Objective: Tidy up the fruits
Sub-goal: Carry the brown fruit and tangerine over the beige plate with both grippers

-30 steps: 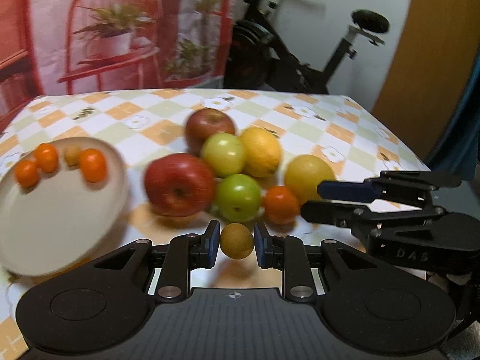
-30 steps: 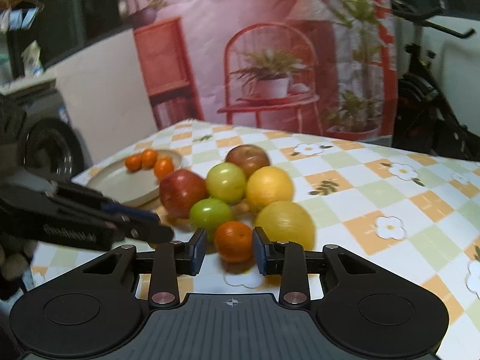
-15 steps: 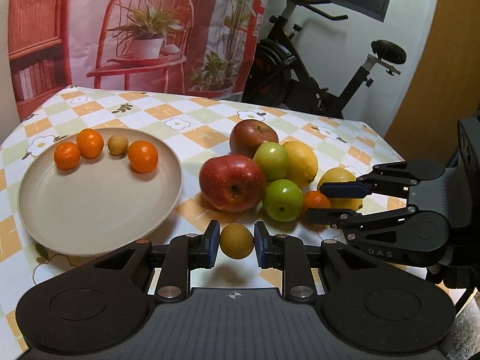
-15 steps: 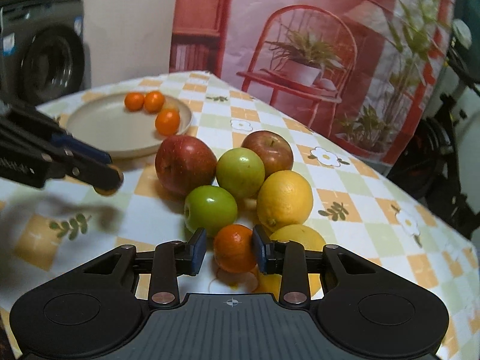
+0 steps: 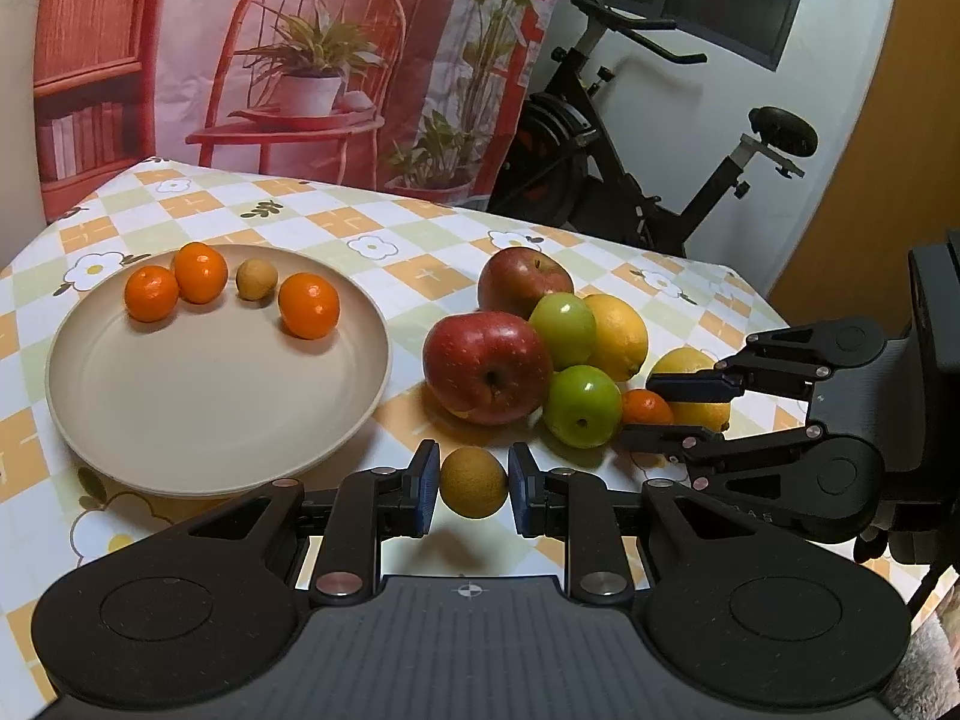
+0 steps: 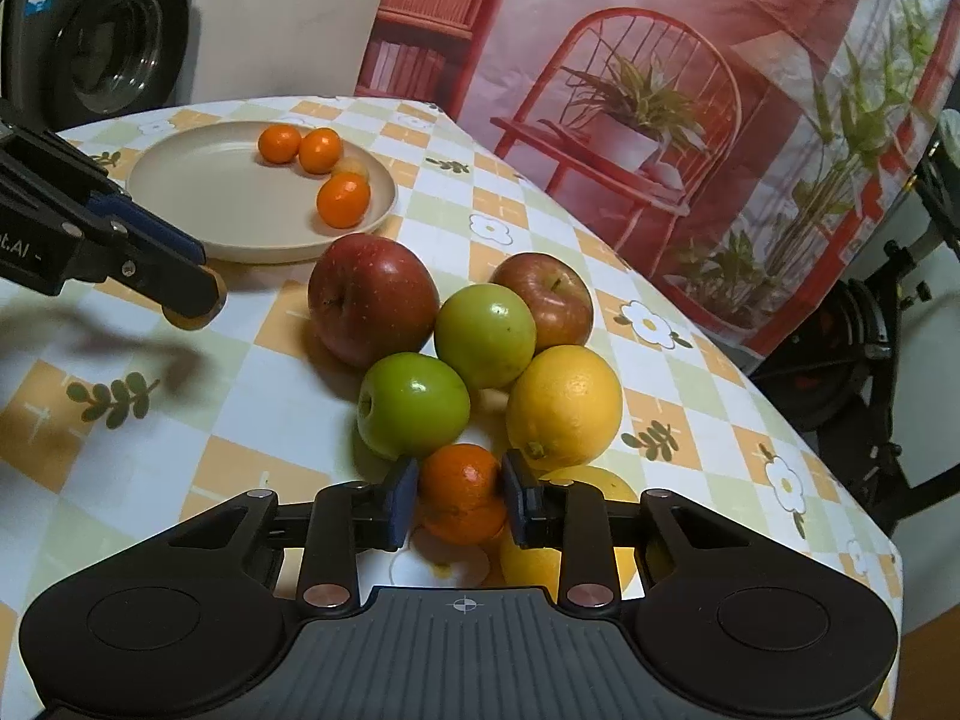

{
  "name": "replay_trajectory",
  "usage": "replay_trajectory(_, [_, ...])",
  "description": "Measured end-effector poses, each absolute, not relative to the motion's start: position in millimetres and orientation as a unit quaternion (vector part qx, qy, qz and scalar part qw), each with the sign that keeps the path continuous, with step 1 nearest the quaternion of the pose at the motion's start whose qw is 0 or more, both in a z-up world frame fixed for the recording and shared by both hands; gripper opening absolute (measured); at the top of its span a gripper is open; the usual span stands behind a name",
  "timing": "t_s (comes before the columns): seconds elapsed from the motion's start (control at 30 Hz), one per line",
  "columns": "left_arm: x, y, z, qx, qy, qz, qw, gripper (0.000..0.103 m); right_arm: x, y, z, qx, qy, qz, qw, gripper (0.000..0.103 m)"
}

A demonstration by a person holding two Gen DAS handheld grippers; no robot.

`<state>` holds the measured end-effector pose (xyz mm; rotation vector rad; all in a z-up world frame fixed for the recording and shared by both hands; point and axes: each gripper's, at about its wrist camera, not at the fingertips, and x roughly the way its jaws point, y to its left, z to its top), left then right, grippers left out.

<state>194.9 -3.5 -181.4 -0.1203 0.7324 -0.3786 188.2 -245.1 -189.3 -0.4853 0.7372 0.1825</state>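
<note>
My left gripper (image 5: 473, 487) is shut on a small tan round fruit (image 5: 473, 480), held just above the cloth near the front rim of the beige plate (image 5: 210, 402). The plate carries three small oranges (image 5: 309, 305) and another tan fruit (image 5: 257, 279). To the right, my right gripper (image 6: 459, 495) has its jaws closing, its pads pressing both sides of a small orange (image 6: 462, 489) at the near edge of the fruit pile. From the right wrist view the left gripper (image 6: 192, 294) shows at the left, the tan fruit (image 6: 187, 321) peeking below its fingers.
The pile holds two red apples (image 5: 487, 375), two green apples (image 5: 581, 405) and two lemons (image 5: 618, 336), all touching. The checked tablecloth (image 5: 384, 240) ends at the right. An exercise bike (image 5: 630, 180) stands behind the table and a washing machine (image 6: 114, 30) at the far left.
The left gripper carried the tan fruit sideways, and the plate now lies closer to the middle of its view. The right gripper rolled and its pads closed in onto the small orange.
</note>
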Motion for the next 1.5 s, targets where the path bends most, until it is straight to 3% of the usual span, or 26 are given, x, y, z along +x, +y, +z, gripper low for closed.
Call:
replay_trajectory(0.83, [205,31,-167,-0.058,0.331,-0.141,0.931,0.026,179,-241,-157,-0.187,0.330,0.120,0.918,0.025])
replay_trajectory(1.5, [199,28,-174,-0.062,0.344,-0.150,0.925,0.026,162,-244,-176,-0.137,0.357,0.116,0.917,0.025])
